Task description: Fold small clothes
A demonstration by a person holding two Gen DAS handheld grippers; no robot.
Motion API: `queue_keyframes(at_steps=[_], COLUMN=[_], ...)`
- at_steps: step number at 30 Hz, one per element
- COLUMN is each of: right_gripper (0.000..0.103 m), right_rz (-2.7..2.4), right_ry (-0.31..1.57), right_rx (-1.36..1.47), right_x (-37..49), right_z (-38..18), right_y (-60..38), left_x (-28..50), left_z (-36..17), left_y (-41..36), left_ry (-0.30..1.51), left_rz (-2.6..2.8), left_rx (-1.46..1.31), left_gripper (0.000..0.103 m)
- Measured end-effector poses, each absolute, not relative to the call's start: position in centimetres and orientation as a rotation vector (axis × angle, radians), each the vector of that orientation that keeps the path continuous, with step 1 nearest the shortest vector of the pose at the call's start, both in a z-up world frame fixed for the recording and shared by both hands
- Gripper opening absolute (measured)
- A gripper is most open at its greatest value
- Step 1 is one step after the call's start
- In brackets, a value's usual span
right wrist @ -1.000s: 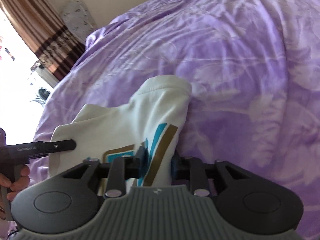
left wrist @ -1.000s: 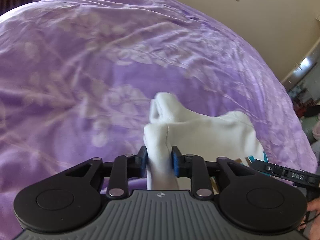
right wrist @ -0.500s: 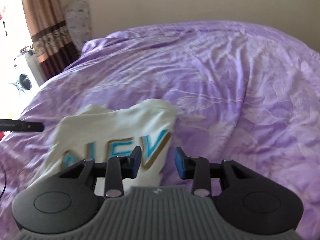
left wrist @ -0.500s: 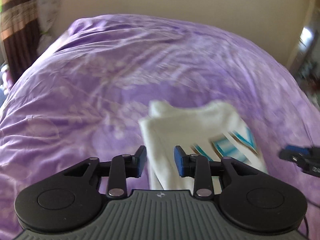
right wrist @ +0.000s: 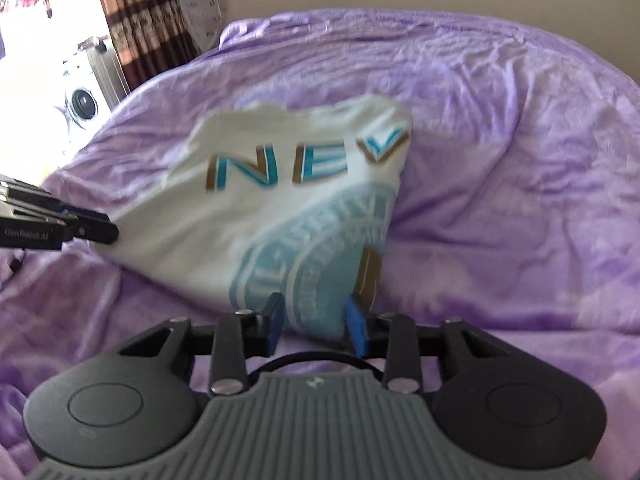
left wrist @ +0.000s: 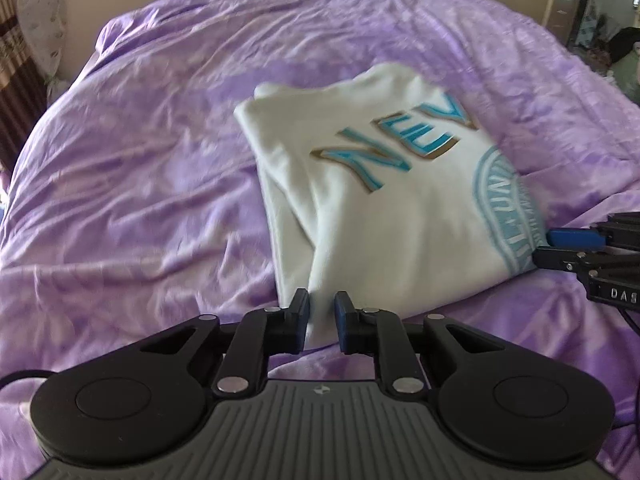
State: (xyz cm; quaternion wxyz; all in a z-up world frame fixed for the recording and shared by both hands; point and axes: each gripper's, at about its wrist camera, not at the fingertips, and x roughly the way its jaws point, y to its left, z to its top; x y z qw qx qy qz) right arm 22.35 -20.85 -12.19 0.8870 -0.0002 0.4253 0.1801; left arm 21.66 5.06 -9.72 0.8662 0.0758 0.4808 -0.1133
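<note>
Bedroom: purple bedspread, curtain far left | 1 white shirt | 2 grippers: left gripper, right gripper, both closing, grasping shirt's near corners

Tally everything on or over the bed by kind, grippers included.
White T-shirt with teal lettering: 1
Handheld grippers: 2, left gripper and right gripper
Purple bedspread: 1
Total: 4
</note>
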Motion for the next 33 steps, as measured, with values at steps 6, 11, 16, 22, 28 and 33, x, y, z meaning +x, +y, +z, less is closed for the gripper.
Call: queue_keyframes(at_steps=[6,11,16,22,28,33], right_gripper=[0.023,0.023,0.023,0.023,0.034,0.045], right_rz=[0.365,0.356,0.358,0.345,0.31,0.288], right_ry=[0.943,0.983,0.997,0.98,0.881,0.744], right_rx=[-0.025,-0.048,-0.033,-0.069,-0.044,-0.027], right_x=[23.0,24.0,24.5,23.9,21.7,18.3], right_z=[-15.2,-17.6,-18.0,-16.3,-11.3,-4.8], right_y=[-20.4,-19.8,-20.0,-19.4,-20.3,-21.1], left_x=[22.3,23.4,23.2,22.9,18.1,13.3], left_z=[-12.3,-13.7,-13.5,-10.3,-3.2,2.0], left_y=[4.2,4.3,4.3,5.0,3.7,2.4], left_ry=[1.063,1.08,1.078,1.076,0.894,0.733], left_rz=[-0.227,-0.221,-0.208,-0.167,-0.146,-0.128], left_rx=[0.255,0.251,0.24,0.094,0.129,0.132], left_gripper=[0.019,0.02,0.021,0.022,0.023,0.036])
